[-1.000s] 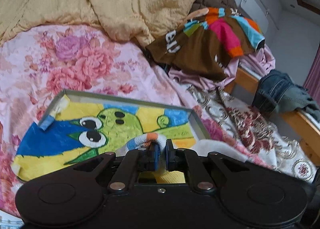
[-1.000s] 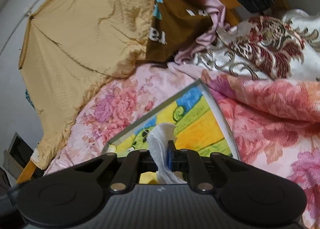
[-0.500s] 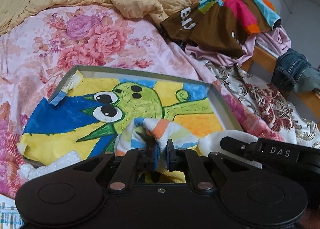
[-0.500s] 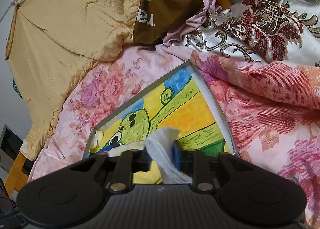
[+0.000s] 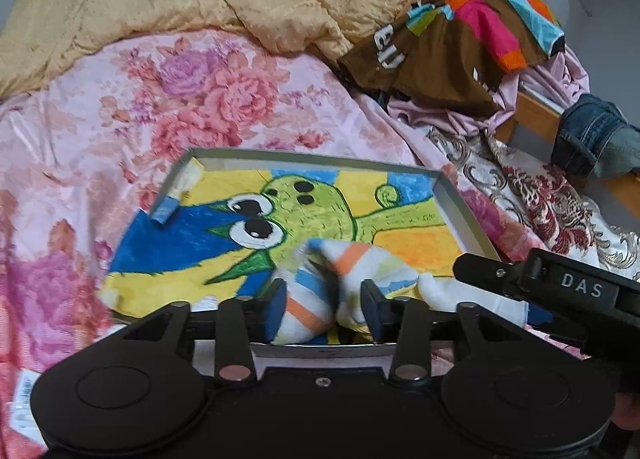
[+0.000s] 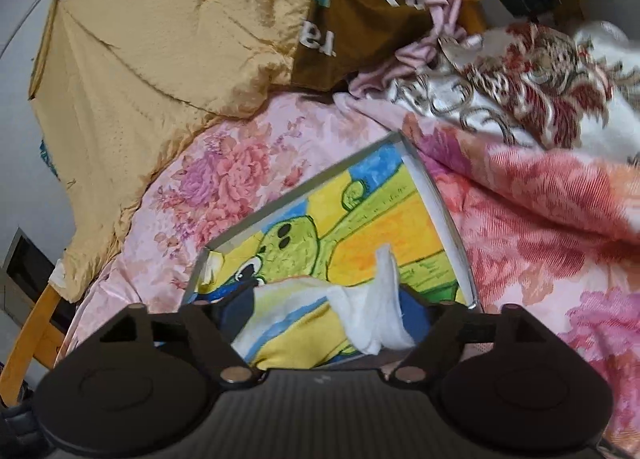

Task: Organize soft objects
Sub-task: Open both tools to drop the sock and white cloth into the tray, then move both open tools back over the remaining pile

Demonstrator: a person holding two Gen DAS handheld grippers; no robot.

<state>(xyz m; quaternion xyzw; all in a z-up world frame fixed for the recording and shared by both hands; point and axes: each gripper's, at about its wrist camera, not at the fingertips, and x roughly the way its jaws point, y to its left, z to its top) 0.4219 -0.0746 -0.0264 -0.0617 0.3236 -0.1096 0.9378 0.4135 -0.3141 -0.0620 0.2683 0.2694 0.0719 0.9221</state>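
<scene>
Now both claws (image 5: pixel 325 309) (image 6: pixel 326 313), just opening, stand released around the striped sock (image 5: pixel 316 299).

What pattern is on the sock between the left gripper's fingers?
The sock is white with orange, blue and pale yellow stripes; the left wrist view shows it best.

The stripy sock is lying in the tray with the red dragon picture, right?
Not quite. The stripy sock does lie in the tray, but the picture in it shows a green creature with big eyes on yellow and blue, not a red dragon. The left wrist view shows it.
</scene>
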